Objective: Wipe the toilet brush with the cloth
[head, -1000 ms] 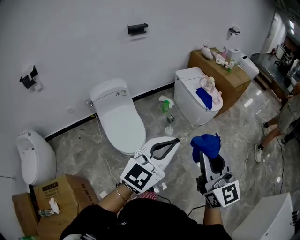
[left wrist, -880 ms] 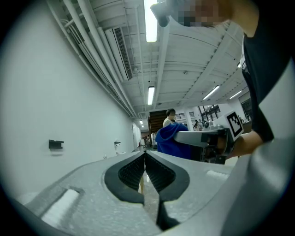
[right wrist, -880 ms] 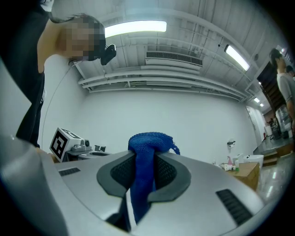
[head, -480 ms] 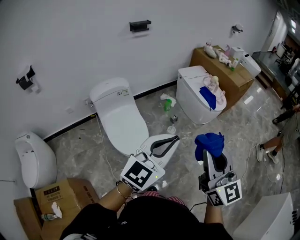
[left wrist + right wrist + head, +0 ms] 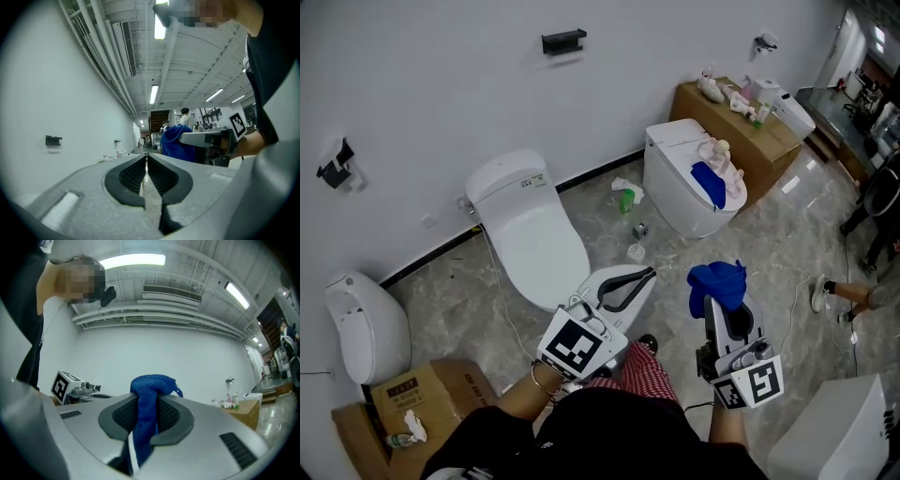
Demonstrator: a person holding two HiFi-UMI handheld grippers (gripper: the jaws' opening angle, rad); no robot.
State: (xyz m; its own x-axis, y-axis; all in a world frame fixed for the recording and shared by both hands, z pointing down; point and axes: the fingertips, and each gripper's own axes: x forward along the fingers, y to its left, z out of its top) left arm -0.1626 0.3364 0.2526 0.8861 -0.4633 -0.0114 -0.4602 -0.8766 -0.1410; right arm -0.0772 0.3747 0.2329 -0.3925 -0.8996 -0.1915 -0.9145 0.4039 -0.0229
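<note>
My right gripper (image 5: 719,292) is shut on a blue cloth (image 5: 717,281). In the right gripper view the cloth (image 5: 149,397) is bunched over the jaw tips and hangs down between the pads. My left gripper (image 5: 650,273) is held beside it with its jaws shut and nothing between them (image 5: 146,157); from it I see the cloth (image 5: 176,143) to the right. Both are held above the floor, in front of two toilets. A small white thing (image 5: 636,250) stands on the floor between the toilets. I cannot make out a toilet brush.
A white toilet (image 5: 530,239) is ahead on the left and another (image 5: 680,192), with a blue rag and a doll on its lid, on the right. Green bottle (image 5: 625,200) and tissue lie between them. Cardboard boxes (image 5: 403,403) at lower left, wooden cabinet (image 5: 741,127) behind, a person (image 5: 867,225) at right.
Both grippers have drifted slightly forward with the body, still side by side. A knee in red-checked cloth has come into view below them. The person at the right has moved.
</note>
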